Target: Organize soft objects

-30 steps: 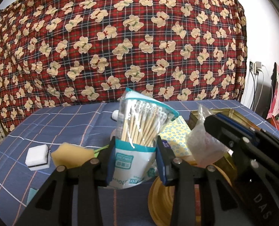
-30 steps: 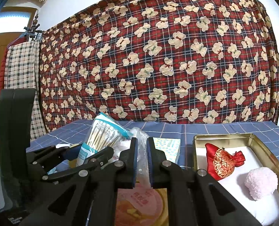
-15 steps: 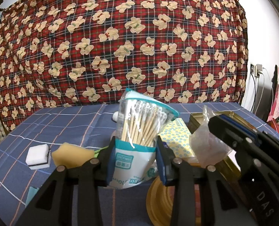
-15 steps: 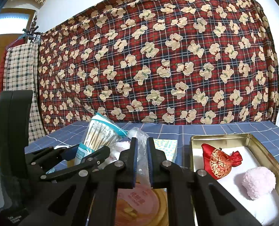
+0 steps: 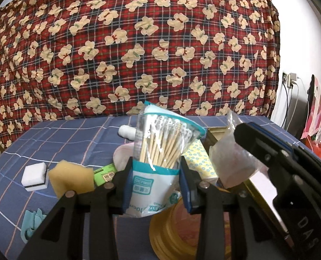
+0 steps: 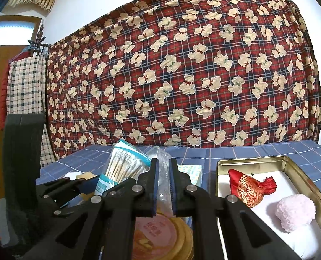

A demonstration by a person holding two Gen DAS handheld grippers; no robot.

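In the left wrist view, my left gripper [image 5: 156, 170] is shut on a clear bag of cotton swabs [image 5: 160, 147], held upright above the blue checked table [image 5: 69, 138]. To its right, the right gripper [image 5: 266, 151] holds a crumpled clear plastic bag [image 5: 232, 162]. In the right wrist view, my right gripper [image 6: 163, 166] is shut on that clear bag [image 6: 163, 158], with the swab bag [image 6: 123, 166] and the left gripper [image 6: 89, 183] to its left. The gold tin [image 6: 301, 171] on the right holds a red pouch [image 6: 249, 188] and a pink pompom [image 6: 294, 210].
A white sponge [image 5: 33, 176], a yellow sponge [image 5: 70, 178], a green pack [image 5: 105, 173] and a teal cloth [image 5: 31, 221] lie at the left. A dotted tissue pack [image 5: 200, 160] and a round gold tin [image 5: 173, 234] sit below the grippers. A red bear-print blanket [image 5: 138, 43] hangs behind.
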